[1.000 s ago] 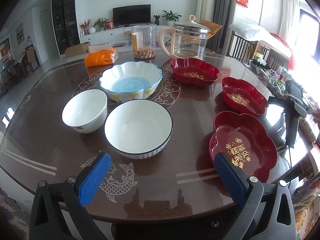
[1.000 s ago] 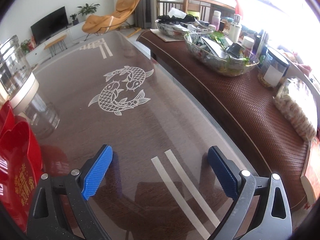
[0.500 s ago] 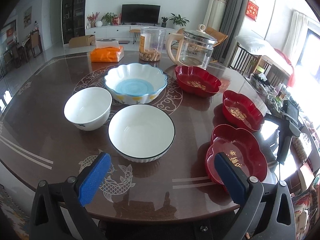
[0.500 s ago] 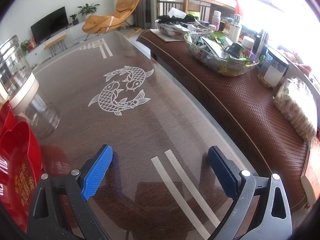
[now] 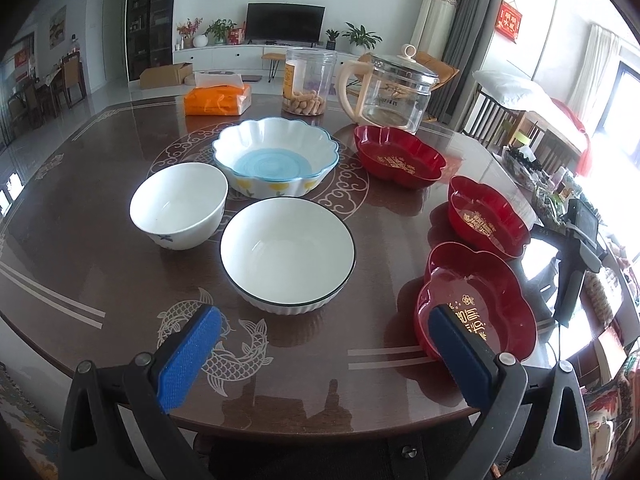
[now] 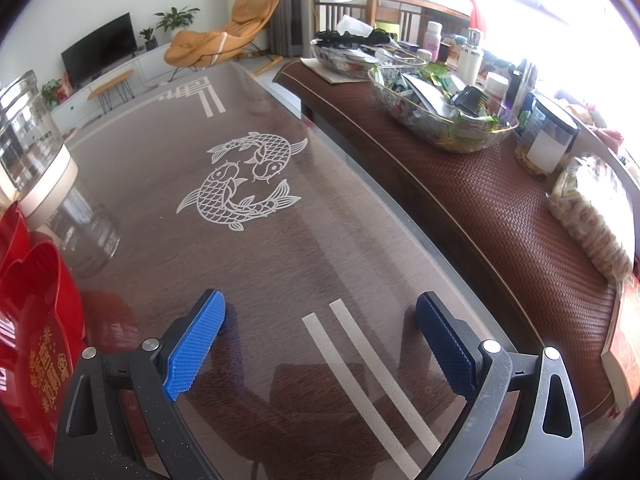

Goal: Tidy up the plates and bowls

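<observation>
On the round brown table (image 5: 100, 248) stand a small white bowl (image 5: 178, 204), a larger white bowl with a dark rim (image 5: 287, 254) and a scalloped white-and-blue bowl (image 5: 275, 160). Three red lobed plates sit at the right: far (image 5: 400, 157), middle (image 5: 486, 216) and near (image 5: 476, 300). My left gripper (image 5: 324, 346) is open and empty, above the table's near edge. My right gripper (image 6: 320, 332) is open and empty, low over bare table; it also shows at the right in the left wrist view (image 5: 576, 248). The near red plate (image 6: 36, 320) is at its left.
A glass kettle (image 5: 390, 90), a clear jar of snacks (image 5: 308, 80) and an orange tissue pack (image 5: 218, 98) stand at the table's far side. A wicker-topped sideboard (image 6: 500, 208) with glass bowls (image 6: 444, 116) of clutter runs along the right.
My left gripper has drawn back and risen, so the bowls and plates look smaller and farther. The right gripper has not moved.
</observation>
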`<state>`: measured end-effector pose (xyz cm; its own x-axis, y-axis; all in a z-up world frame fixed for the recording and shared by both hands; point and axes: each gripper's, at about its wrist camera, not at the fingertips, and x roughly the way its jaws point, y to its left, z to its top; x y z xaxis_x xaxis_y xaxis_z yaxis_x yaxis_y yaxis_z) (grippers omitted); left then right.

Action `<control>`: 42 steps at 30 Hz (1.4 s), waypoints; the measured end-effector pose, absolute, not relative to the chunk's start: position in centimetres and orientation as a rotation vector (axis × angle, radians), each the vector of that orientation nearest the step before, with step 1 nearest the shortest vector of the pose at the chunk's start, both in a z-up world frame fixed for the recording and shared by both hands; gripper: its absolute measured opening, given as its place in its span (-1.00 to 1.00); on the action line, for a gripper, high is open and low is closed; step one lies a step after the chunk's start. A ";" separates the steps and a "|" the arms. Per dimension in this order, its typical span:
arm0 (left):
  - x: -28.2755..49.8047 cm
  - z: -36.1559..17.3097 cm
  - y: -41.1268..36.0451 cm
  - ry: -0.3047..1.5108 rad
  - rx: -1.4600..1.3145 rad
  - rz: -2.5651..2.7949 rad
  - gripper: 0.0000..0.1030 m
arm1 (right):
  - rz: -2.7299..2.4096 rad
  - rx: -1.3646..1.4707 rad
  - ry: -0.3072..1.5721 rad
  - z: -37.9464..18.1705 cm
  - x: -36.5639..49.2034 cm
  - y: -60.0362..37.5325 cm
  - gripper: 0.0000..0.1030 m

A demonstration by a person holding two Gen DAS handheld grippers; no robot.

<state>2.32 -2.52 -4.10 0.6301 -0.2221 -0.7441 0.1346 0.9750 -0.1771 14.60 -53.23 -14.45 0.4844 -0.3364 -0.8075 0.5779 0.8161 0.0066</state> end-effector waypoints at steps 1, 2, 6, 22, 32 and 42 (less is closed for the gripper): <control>2.3 -4.1 -2.5 0.864 -0.109 -0.205 0.99 | -0.566 0.295 0.907 -14.4 14.6 -53.2 0.90; 2.2 -4.2 -2.5 0.865 -0.106 -0.205 0.99 | -0.566 0.295 0.907 -14.4 14.7 -53.2 0.90; 2.2 -4.6 -2.8 0.882 -0.087 -0.203 0.99 | -0.566 0.296 0.907 -14.4 14.7 -53.2 0.90; 7.7 -3.9 -6.1 1.015 -0.094 -0.352 0.99 | -0.566 0.296 0.907 -14.4 14.6 -53.3 0.90; 19.4 -6.2 -16.2 1.245 -0.017 -0.519 0.99 | -0.565 0.297 0.908 -14.4 14.7 -53.3 0.90; 24.1 -9.3 -22.5 1.285 0.005 -0.516 0.81 | -0.534 0.295 0.943 -14.1 14.8 -53.5 0.90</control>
<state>24.14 -22.54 -9.31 0.1848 -0.3636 -0.9131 0.3689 0.8868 -0.2784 14.83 -53.49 -14.10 0.4724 -0.3035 -0.8275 0.5534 0.8329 0.0105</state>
